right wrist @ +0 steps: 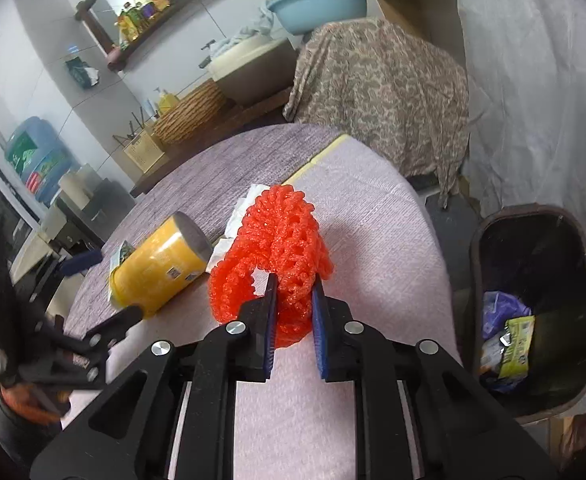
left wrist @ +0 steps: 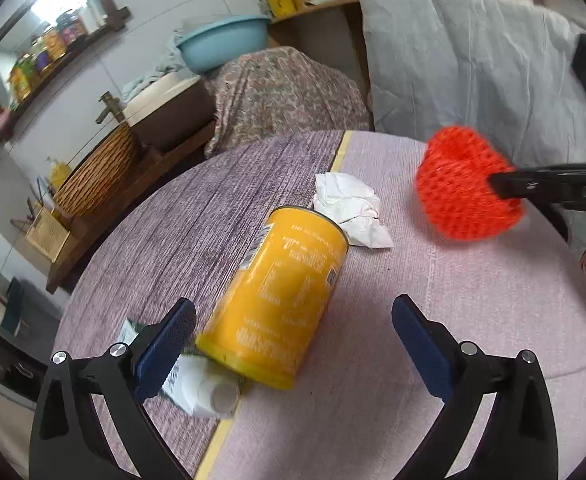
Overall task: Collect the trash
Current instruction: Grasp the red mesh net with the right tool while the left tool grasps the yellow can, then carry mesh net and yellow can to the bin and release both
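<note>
Two hand-held grippers working | right hand-held gripper (right wrist: 293,292) is clamping the red foam net (right wrist: 277,248) just above the worktop (right wrist: 373,220) | left hand-held gripper (left wrist: 293,312) is standing wide open around the yellow can (left wrist: 285,296) lying on its side | crumpled tissue (left wrist: 349,208) is lying beside the can | bin (right wrist: 533,304) is standing beside the worktop.

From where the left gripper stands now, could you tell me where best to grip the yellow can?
Probably across the round body of the yellow can, mid-length, from above. It lies on its side on the table, its near end between the fingers of the open left gripper.
</note>
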`<state>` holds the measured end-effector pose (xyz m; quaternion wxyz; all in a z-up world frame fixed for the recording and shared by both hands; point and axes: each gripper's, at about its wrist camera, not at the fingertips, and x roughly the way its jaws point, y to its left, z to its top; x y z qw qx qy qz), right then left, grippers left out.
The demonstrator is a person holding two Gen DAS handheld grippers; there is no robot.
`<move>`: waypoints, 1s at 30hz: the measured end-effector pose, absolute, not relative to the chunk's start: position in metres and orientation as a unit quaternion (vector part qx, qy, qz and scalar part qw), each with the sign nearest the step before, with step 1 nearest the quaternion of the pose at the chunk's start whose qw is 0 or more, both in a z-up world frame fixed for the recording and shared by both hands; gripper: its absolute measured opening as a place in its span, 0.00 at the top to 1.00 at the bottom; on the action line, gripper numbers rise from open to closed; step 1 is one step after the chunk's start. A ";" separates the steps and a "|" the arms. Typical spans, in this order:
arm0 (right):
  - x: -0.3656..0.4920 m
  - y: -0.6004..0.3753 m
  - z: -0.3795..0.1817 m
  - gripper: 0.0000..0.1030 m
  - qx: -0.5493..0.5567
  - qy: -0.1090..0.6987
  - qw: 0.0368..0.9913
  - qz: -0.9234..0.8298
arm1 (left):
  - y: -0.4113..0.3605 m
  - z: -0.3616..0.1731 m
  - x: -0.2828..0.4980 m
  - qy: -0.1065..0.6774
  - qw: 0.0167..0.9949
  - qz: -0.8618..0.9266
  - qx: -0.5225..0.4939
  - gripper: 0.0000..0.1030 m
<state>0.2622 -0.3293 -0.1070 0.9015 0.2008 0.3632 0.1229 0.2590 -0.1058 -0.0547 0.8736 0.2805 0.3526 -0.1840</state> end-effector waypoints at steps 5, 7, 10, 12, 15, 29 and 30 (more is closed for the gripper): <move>0.239 -0.338 -0.094 0.84 0.199 0.352 0.905 0.135 | -0.122 -0.067 0.282 0.385 0.840 -0.175 0.341 0.13; 0.230 -0.341 -0.092 0.84 0.197 0.347 0.906 0.138 | -0.125 -0.072 0.291 0.404 0.826 -0.178 0.351 0.17; 0.222 -0.345 -0.092 0.84 0.194 0.346 0.908 0.138 | -0.128 -0.079 0.298 0.425 0.810 -0.172 0.365 0.25; 0.218 -0.345 -0.093 0.84 0.193 0.347 0.908 0.136 | -0.130 -0.082 0.298 0.422 0.807 -0.157 0.382 0.30; 0.214 -0.348 -0.095 0.84 0.193 0.348 0.908 0.132 | -0.129 -0.079 0.293 0.425 0.806 -0.164 0.378 0.32; 0.172 -0.380 -0.101 0.84 0.215 0.316 0.917 0.110 | -0.110 -0.040 0.230 0.365 0.873 -0.229 0.229 0.33; 0.167 -0.385 -0.101 0.84 0.215 0.311 0.920 0.101 | -0.112 -0.036 0.220 0.355 0.878 -0.236 0.217 0.33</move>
